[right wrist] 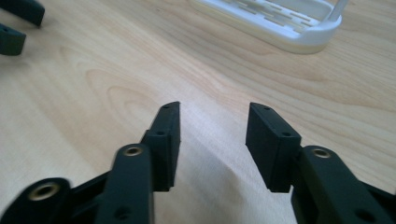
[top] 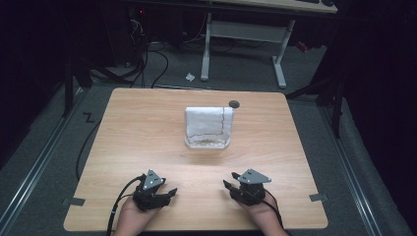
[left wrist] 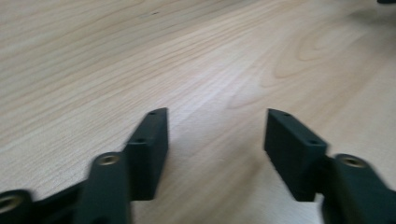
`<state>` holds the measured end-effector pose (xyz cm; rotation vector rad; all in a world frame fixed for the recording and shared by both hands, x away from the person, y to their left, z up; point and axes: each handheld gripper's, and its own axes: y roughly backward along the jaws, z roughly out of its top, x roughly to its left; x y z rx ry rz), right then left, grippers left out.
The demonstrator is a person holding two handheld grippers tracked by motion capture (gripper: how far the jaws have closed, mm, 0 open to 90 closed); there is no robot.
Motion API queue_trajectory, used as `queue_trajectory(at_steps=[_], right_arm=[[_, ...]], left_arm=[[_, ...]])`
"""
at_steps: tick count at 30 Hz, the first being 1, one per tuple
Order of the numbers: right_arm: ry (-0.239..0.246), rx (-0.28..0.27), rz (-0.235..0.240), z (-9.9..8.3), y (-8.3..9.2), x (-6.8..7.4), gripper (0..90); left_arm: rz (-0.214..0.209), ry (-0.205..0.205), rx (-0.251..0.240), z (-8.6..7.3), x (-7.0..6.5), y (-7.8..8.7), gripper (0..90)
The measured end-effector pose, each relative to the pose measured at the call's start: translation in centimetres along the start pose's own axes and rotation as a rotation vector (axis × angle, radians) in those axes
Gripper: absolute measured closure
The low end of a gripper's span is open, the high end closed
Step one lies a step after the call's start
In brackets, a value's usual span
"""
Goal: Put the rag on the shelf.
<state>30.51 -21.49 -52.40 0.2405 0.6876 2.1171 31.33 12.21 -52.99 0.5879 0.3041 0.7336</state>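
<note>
Both grippers are held low over the near edge of the worktop (top: 147, 128), and nothing is gripped. The left gripper (top: 162, 195) is seen with its jaws spread, bare wood between them in its own view (left wrist: 217, 140). The right gripper (top: 235, 189) is likewise held with jaws parted and empty (right wrist: 212, 140). The thing to be reached is the white towel (top: 207, 121), draped over a small white rack (top: 207, 143) well ahead of both pairs of jaws, about midway between them. Its long edge is laid across the line of approach, so a broad face is presented. In the right gripper view the rack base (right wrist: 280, 23) is seen ahead and slightly right of the jaws. The right gripper is judged marginally nearer; a forward reach is called for.
</note>
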Motion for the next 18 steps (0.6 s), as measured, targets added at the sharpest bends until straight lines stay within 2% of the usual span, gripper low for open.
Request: queue_trajectory(at_steps=[1, 2, 5, 7, 9, 13, 18], right_arm=[[0.006, -0.021, -0.010, 0.0, 0.4, 0.0, 54.0], [-0.006, -0.021, -0.008, -0.2, 0.6, -0.2, 54.2], [-0.039, 0.007, 0.012, -0.5, -0.2, -0.6, 54.1], [-0.035, 0.013, 0.014, -0.4, -0.7, -0.7, 53.7], [-0.044, 0.016, 0.025, -0.4, -1.0, -0.8, 53.6], [-0.040, 0.025, 0.035, -0.6, -1.1, -0.7, 53.4], [-0.044, 0.024, 0.043, -0.7, -1.0, -1.0, 53.3]], left_arm=[[-0.005, 0.008, -0.029, -0.1, 0.0, 0.2, 39.4], [-0.010, 0.021, -0.031, 0.0, 0.1, 0.2, 39.4], [-0.036, 0.049, -0.048, 0.3, 0.4, -0.3, 39.3], [-0.017, 0.037, -0.033, 0.4, 0.6, -0.6, 39.0], [-0.020, 0.048, -0.035, 0.3, 0.7, -0.7, 39.2], [-0.008, 0.027, -0.028, 0.2, 0.6, -0.7, 39.3], [0.004, 0.037, -0.031, 0.1, 0.8, -0.7, 40.2]])
